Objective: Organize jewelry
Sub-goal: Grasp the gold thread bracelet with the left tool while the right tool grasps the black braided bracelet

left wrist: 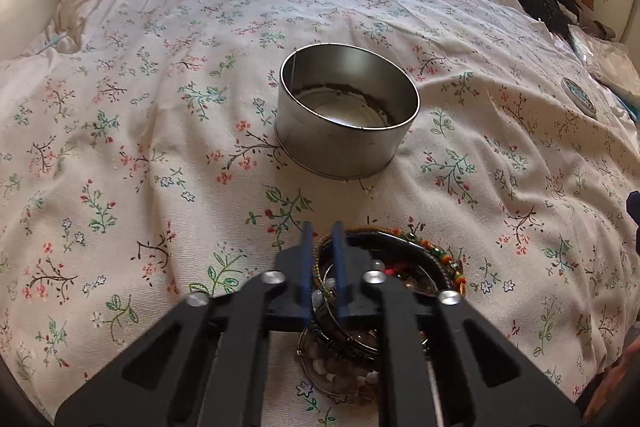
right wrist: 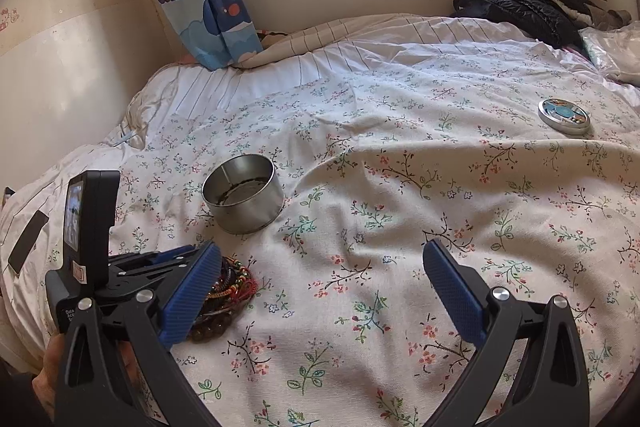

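A pile of bangles and beaded bracelets lies on the floral bedsheet near the front edge. My left gripper points down into the pile's left side, its blue fingers shut on the rim of a thin bangle. An open, empty round metal tin stands just beyond. In the right wrist view the same bracelet pile and tin sit at the left. My right gripper hovers open over bare sheet to the right of the pile, holding nothing.
The tin's lid lies flat far to the right on the bed. A black jacket is heaped at the back right corner. Curtains and a wall border the far side. A hand holds the left gripper's body.
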Available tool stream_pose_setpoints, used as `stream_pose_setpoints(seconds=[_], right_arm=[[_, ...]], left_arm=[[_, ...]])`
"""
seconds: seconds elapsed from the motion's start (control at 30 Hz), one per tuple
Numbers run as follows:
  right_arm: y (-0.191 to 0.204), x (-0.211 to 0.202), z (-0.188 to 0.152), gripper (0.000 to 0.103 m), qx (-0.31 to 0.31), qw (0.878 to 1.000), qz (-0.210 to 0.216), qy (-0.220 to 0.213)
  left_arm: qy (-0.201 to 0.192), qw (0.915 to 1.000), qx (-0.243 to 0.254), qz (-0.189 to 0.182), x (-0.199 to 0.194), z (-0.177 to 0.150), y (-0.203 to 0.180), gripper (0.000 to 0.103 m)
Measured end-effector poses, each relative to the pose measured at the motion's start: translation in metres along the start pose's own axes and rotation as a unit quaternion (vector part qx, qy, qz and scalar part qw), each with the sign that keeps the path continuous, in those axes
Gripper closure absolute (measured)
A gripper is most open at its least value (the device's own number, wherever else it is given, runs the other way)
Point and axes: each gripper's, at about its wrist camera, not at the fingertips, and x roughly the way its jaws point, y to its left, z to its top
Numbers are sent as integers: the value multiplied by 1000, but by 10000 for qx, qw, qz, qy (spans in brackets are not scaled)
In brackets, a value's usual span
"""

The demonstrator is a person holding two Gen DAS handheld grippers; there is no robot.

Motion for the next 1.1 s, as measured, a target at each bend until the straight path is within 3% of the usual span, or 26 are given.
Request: stream_pose_setpoints(seconds=[0.13, 0.27, 0.5, 0.63, 0.83, 0.9, 0.93, 0.97, 1.0, 1.1], right_arm=[[-1, 3, -1, 6, 40, 9999, 44, 105], [1, 9, -1, 6, -13, 9996, 160, 244], [47, 49, -8, 6, -946, 9869, 896, 956], [85, 75, -20, 6, -1720, 9693, 1164, 1317], [107, 98, -27, 6, -2052, 9560, 1308, 1639], [110, 104, -28, 6, -2095, 9529, 1379, 1702], [112, 107, -28, 6, -2126, 9503, 1451, 1754], [114, 110, -29, 6, -2170, 9480, 1486, 1792], [116, 112, -30, 6, -2232, 9451, 1535, 1831], [119, 117, -33, 22, -2345, 9429, 1418, 1894]], left_arm=[[-320, 9993, -94, -179, -16, 1, 2, 101], [-757, 9941, -474, -610, -41, 3, 17, 101], [-1231, 9837, -1075, -747, -62, 5, 46, 103], [-1148, 9866, -992, -596, -58, 5, 46, 103], [-450, 9947, -867, -312, -24, 5, 48, 102], [-317, 9957, -827, -270, -15, 6, 49, 94], [-284, 9965, -774, -157, -12, 6, 48, 81], [-276, 9971, -710, 7, -10, 6, 47, 60], [-282, 9974, -637, 169, -8, 6, 45, 53], [-84, 9979, -597, 250, 3, 7, 45, 51]])
